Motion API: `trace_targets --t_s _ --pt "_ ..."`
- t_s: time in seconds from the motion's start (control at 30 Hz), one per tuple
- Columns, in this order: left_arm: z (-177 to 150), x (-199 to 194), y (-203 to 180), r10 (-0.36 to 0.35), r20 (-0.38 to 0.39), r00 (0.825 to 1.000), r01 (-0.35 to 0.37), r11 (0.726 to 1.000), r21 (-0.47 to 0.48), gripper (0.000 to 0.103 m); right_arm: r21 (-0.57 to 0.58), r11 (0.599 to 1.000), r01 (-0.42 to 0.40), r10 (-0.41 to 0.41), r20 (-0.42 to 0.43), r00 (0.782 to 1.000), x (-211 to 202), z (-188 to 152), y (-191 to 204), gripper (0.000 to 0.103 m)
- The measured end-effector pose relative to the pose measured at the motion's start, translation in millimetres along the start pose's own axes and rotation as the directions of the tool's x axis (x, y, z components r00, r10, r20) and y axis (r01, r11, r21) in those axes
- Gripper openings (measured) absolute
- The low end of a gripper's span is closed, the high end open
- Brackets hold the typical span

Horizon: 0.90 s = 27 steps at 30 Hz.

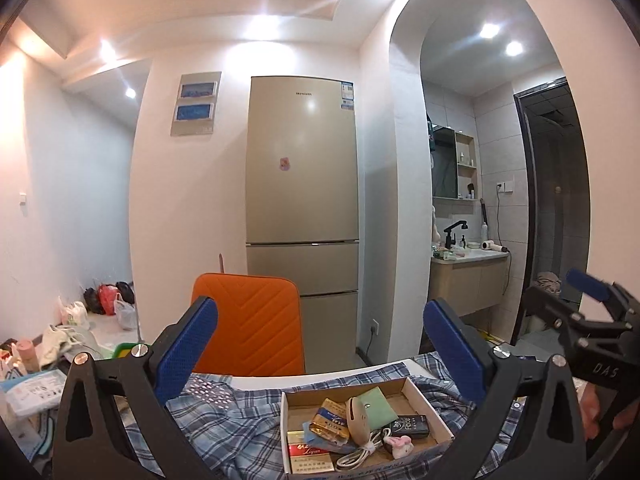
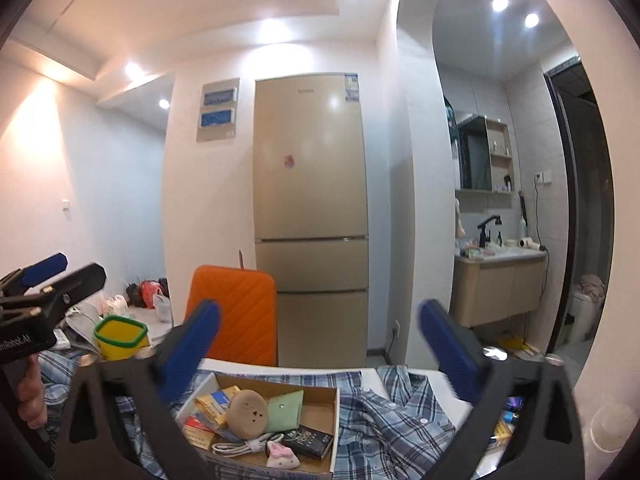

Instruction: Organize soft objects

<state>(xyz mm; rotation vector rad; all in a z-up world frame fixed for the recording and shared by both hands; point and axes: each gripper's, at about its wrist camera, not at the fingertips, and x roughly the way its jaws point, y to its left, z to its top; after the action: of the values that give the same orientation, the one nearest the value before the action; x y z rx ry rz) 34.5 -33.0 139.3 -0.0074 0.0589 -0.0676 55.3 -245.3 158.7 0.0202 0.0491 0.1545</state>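
Observation:
A blue plaid shirt [image 1: 224, 420] [image 2: 384, 420] lies crumpled over the table below both grippers. On it sits an open cardboard box [image 1: 424, 396] [image 2: 335, 420] that holds a green fabric pouch [image 1: 378, 406] [image 2: 284, 404], a small plush bunny [image 1: 400, 446] [image 2: 282, 456], a beige round piece [image 2: 248, 414], a white cable and cigarette packs. My left gripper [image 1: 320, 320] is held level above the shirt and box, open, with nothing between its fingers. My right gripper [image 2: 320, 312] is beside it at the same height, also open and empty.
An orange chair back [image 1: 252, 320] stands just behind the table, and a tall beige fridge [image 1: 302, 160] behind that. A yellow and green container [image 2: 120, 336] and loose clutter [image 1: 32, 392] sit at the left. A bathroom vanity [image 2: 500, 284] shows through the arch at right.

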Motion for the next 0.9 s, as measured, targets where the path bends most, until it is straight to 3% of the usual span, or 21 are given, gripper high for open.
trace_targets --t_s 0.33,0.5,0.73,0.9 --pt "-9.4 -24.6 10.8 0.011 0.023 1.000 -0.011 1.000 -0.021 0.102 0.003 1.000 0.002 -0.002 0.043 0.999 -28.0 6.0 9.6 0.103" --pt "-25.5 -38.9 18.7 0.019 0.030 0.999 -0.017 0.998 -0.057 0.102 0.012 1.000 0.000 0.000 0.036 0.999 -36.3 -8.1 11.7 0.103" --pt "-59.7 -38.3 20.4 0.028 -0.037 0.999 -0.030 0.999 -0.041 0.102 0.017 1.000 0.009 -0.008 -0.013 1.000 -39.5 -39.7 10.2 0.103" --pt "-90.0 -37.2 17.9 0.056 -0.036 0.998 -0.057 0.998 -0.016 0.102 0.020 1.000 0.014 -0.013 -0.053 0.998 -37.7 -60.2 9.3 0.103"
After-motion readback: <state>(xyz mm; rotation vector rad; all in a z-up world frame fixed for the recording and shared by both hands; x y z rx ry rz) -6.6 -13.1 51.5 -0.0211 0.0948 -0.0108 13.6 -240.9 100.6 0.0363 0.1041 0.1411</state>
